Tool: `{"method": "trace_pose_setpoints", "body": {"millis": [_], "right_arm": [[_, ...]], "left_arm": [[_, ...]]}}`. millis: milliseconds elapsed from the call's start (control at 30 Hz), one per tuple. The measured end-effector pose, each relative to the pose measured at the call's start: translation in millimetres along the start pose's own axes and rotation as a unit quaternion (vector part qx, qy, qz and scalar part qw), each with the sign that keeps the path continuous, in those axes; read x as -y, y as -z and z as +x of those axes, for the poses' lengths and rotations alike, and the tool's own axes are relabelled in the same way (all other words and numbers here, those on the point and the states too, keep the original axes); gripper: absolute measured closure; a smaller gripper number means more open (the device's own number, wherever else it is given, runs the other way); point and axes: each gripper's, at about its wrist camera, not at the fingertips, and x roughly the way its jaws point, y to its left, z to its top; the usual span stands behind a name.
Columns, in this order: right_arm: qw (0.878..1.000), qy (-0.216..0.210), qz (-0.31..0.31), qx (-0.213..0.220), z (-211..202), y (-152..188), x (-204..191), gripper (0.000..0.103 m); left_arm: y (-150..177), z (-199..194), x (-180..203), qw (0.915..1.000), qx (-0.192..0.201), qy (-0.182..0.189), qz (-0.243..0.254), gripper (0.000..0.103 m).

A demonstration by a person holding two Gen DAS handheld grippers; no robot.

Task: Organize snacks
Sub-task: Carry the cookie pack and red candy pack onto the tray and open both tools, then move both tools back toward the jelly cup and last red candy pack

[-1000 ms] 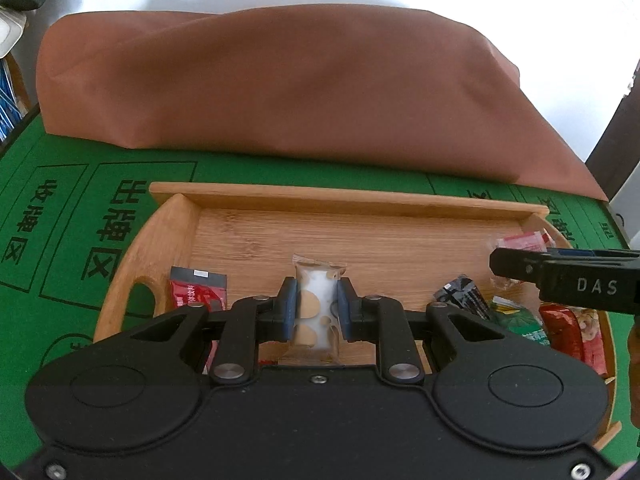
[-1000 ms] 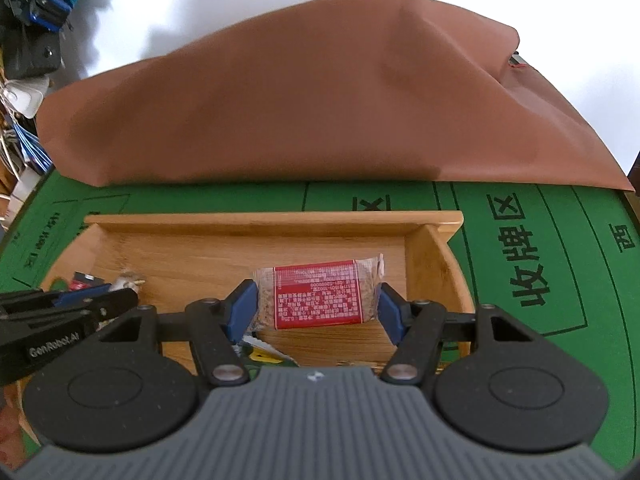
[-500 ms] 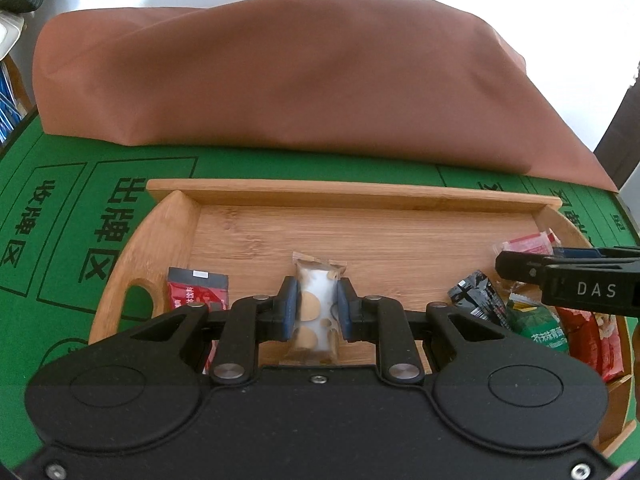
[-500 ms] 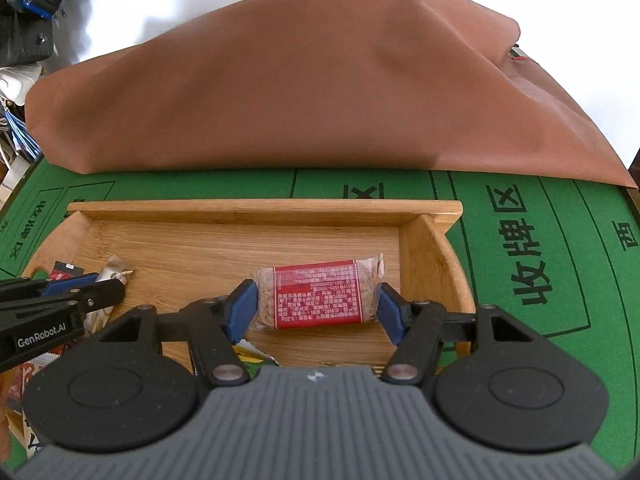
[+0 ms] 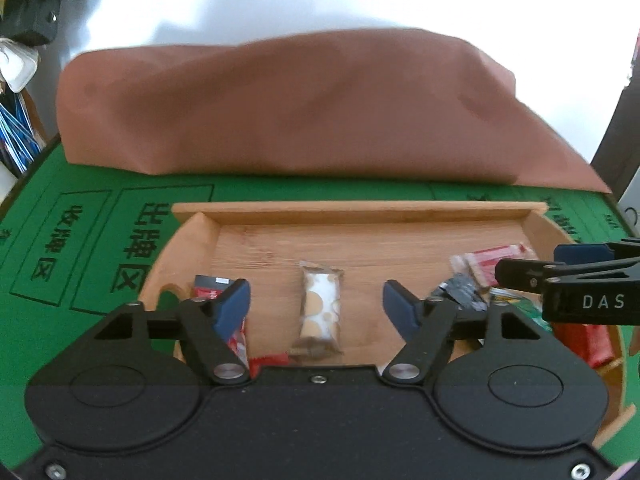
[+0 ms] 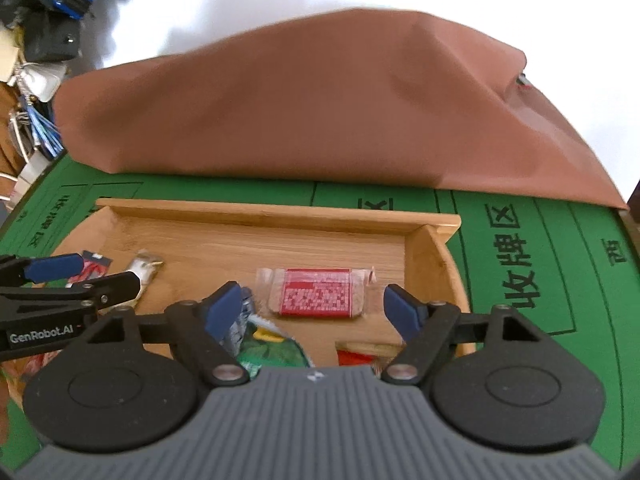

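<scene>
A bamboo tray (image 5: 360, 212) (image 6: 280, 216) lies on the green mat. In the left wrist view a white snack packet with tan dots (image 5: 321, 306) rests on the tray floor between the opening jaws of my left gripper (image 5: 316, 304), whose pads stand clear of it. In the right wrist view a red-labelled clear packet (image 6: 316, 292) lies flat near the tray's right wall. My right gripper (image 6: 312, 306) is opening just in front of it, pads apart from it. Each gripper's fingers show at the edge of the other's view.
More snacks lie in the tray: a red packet (image 5: 208, 284) at the left, black (image 5: 460, 292), green (image 6: 272, 350) and red packets (image 5: 584, 340) at the right. A large brown cloth mound (image 5: 304, 104) rises behind the tray. Clutter sits at the far left (image 6: 40, 40).
Both grippers have opened and let go of their packets, which now lie on the tray floor. Both hands have pulled back and up a little.
</scene>
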Motion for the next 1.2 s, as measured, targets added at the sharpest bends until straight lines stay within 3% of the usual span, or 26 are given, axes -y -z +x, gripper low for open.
{"method": "trace_pose_setpoints", "body": {"millis": [167, 567, 900, 1200], "right_arm": [[1.0, -0.013, -0.019, 0.012, -30, 13, -8, 0.018], [0.995, -0.052, -0.072, 0.049, -106, 63, -27, 0.017], [0.992, -0.084, -0.081, 0.044, -131, 106, -30, 0.017], [0.988, -0.09, -0.113, 0.052, -137, 146, -47, 0.017]], "left_arm": [[16, -41, 2, 0.9994, 0.027, 0.018, 0.009, 0.019], [83, -123, 11, 0.9956, 0.062, 0.05, 0.051, 0.012], [153, -173, 26, 0.9919, 0.079, 0.075, 0.065, 0.009], [207, -185, 39, 0.9916, 0.062, 0.097, 0.058, 0.008]]}}
